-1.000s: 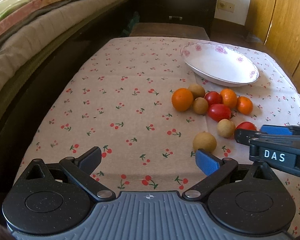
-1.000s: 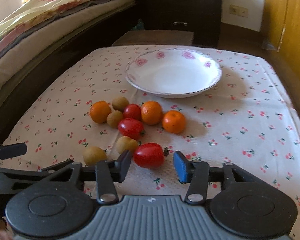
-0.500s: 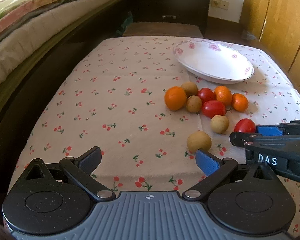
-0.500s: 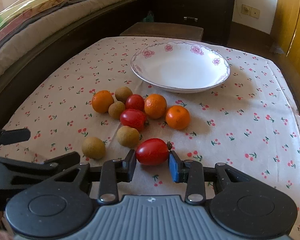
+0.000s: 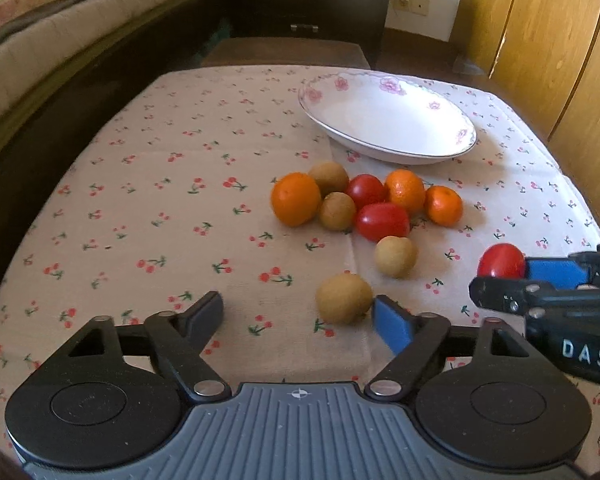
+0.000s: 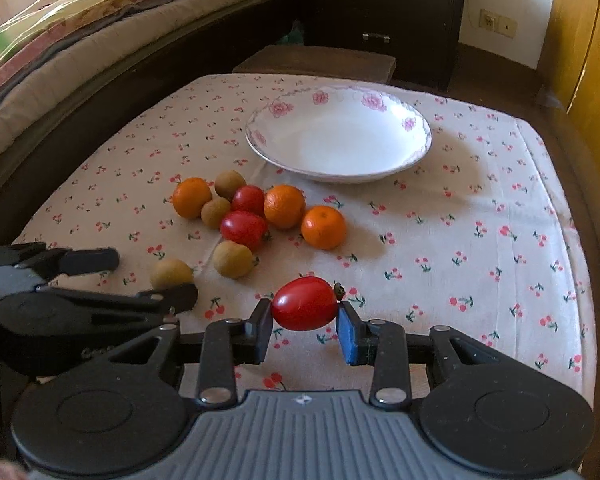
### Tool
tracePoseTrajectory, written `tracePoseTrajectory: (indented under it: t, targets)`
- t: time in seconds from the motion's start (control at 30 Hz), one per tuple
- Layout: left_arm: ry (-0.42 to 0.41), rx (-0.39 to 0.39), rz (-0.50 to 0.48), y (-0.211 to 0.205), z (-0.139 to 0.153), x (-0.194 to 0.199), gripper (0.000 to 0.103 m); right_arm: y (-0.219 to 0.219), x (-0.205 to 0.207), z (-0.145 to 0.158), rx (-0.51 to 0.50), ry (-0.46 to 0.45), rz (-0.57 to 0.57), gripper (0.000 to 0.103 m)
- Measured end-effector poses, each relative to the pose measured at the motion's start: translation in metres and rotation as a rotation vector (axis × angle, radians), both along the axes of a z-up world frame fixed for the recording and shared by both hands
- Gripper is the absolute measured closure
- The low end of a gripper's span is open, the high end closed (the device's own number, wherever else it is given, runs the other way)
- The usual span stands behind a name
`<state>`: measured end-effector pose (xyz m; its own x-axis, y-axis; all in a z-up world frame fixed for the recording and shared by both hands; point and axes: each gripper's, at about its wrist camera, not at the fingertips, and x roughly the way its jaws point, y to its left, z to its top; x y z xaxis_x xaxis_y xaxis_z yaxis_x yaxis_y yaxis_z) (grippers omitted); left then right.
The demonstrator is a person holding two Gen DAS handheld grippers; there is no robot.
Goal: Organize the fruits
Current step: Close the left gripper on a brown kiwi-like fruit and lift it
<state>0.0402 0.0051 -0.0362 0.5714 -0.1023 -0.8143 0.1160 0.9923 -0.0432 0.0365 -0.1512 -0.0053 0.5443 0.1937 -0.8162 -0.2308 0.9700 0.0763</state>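
Item in hand: one red tomato, being pinched between the two pads of the right gripper at the near middle of the table; whether it is clear of the cherry-print cloth cannot be told. Step judged: first pick of the sorting, with the white flowered bowl standing empty at the far side. Next move, as a judgement: carrying the tomato up and forward over the cluster and setting it down inside the bowl's rim, with a gentle grip, since a ripe tomato is likely bruising under hard pressure. Left gripper: jaws standing wide, holding nothing, hovering low with its blue pad just beside the nearest brown fruit. Remaining stock on the cloth: a second brown fruit a little further off; then a tight cluster near the bowl, comprising three oranges, among them a large orange at the left and a small orange at the right, two further tomatoes, the nearer being the oval tomato, and two more brown fruits touching them. In the way: the cluster is lying directly between the held tomato and the bowl, so a low path is risking a knock that sets round fruit rolling; the left gripper is sitting close alongside at the left. Surroundings: a bed along the left, a dark drawer unit behind, wooden panelling at the right.
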Motion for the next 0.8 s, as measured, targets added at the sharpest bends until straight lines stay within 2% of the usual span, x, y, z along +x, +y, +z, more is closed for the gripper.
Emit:
tracePoseTrajectory:
  t: [0.1,0.33,0.63,0.8]
  targets:
    - [-0.016,0.021,-0.01,-0.005,-0.001,0.0,0.019,-0.004,0.001,-0.004,0.005,0.01,-0.012,0.067]
    - [-0.048,0.025,-0.048,-0.007,0.0,-0.003,0.034,-0.005,0.003,-0.005,0.002,0.017,-0.023,0.067]
    - [-0.03,-0.013,-0.071,-0.007,0.006,-0.009,0.063,-0.006,-0.001,0.001,0.011,0.007,-0.034,0.067]
    - [-0.016,-0.03,-0.063,-0.002,0.007,-0.011,0.065,-0.005,-0.003,0.006,0.016,-0.006,-0.035,0.067]
